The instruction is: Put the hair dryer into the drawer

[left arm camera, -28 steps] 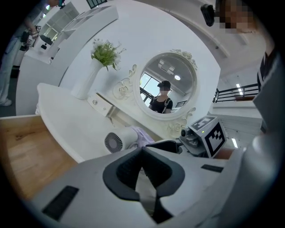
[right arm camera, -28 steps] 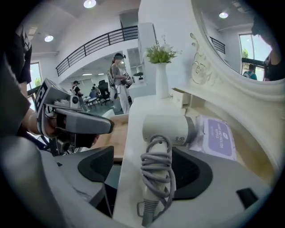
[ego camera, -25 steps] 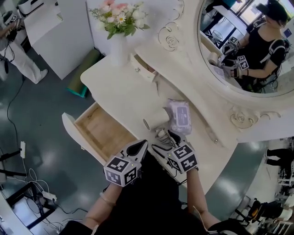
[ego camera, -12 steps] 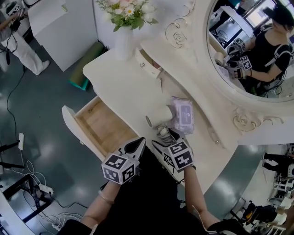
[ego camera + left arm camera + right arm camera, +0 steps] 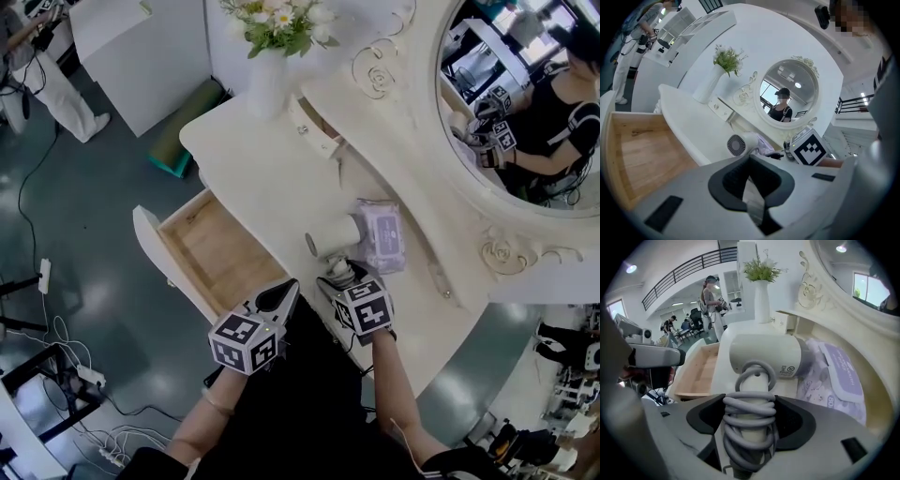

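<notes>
Closing in on the hair dryer (image 5: 339,234), the right gripper (image 5: 339,275) straddles its cord-wrapped handle on the white dressing surface (image 5: 262,169). Its jaws have just been narrowing, and they stand wide with the handle between them, close beside the coils, with no firm clamp evident yet. The dryer lies on its side, its barrel touching a pack of wipes (image 5: 380,234) at its three o'clock. The open wooden drawer (image 5: 211,253) waits empty at its nine o'clock, below the surface's edge. The left gripper (image 5: 281,295) hovers at the right one's eight o'clock, jaws together and holding nothing.

The likely trouble lies in the cord. If the jaws bite only on the loose coils, not the handle beneath, the loops could slide and the heavy barrel could swing or slip free in transit. A trailing loop might also catch the drawer's front edge, and a careless lift could drag the wipes along.
</notes>
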`<state>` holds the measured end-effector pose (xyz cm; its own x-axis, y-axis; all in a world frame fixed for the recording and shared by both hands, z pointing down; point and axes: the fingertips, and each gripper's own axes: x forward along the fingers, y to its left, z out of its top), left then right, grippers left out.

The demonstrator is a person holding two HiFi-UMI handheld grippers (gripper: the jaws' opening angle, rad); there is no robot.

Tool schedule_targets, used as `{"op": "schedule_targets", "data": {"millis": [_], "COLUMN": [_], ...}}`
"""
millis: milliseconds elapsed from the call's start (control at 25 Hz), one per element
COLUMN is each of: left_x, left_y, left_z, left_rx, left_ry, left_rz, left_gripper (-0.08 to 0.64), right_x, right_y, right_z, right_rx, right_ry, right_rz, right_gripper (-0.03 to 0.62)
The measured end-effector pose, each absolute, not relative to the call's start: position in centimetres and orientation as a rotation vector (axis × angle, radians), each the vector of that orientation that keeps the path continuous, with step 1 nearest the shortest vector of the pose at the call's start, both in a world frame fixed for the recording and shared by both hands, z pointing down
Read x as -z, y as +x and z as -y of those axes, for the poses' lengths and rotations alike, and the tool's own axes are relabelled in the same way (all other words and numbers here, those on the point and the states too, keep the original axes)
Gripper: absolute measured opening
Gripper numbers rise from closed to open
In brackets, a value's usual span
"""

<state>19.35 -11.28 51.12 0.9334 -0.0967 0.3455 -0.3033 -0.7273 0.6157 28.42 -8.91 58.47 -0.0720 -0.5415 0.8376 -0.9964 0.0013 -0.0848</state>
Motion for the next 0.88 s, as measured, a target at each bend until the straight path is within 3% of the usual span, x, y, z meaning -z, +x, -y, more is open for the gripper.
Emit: {"op": "schedule_targets", "data": {"millis": [240, 880], "left_x": [-51.0, -50.0], "left_y": [19.0, 16.6], "left_z": [11.0, 11.4], "left_rx": [-0.371, -0.348], "left_ry": [2.378, 2.411], "left_rz": [0.295, 0.384], "left_gripper": [0.0, 0.0], "right_x": [-58.4, -58.0], "right_y": [28.2, 28.2], "right_z": [9.0, 8.8], "right_rx": [-0.948, -0.864], "right_ry": [1.62, 1.699], "right_rz": [1.683, 1.664], "right_gripper": [0.287, 0.278]}}
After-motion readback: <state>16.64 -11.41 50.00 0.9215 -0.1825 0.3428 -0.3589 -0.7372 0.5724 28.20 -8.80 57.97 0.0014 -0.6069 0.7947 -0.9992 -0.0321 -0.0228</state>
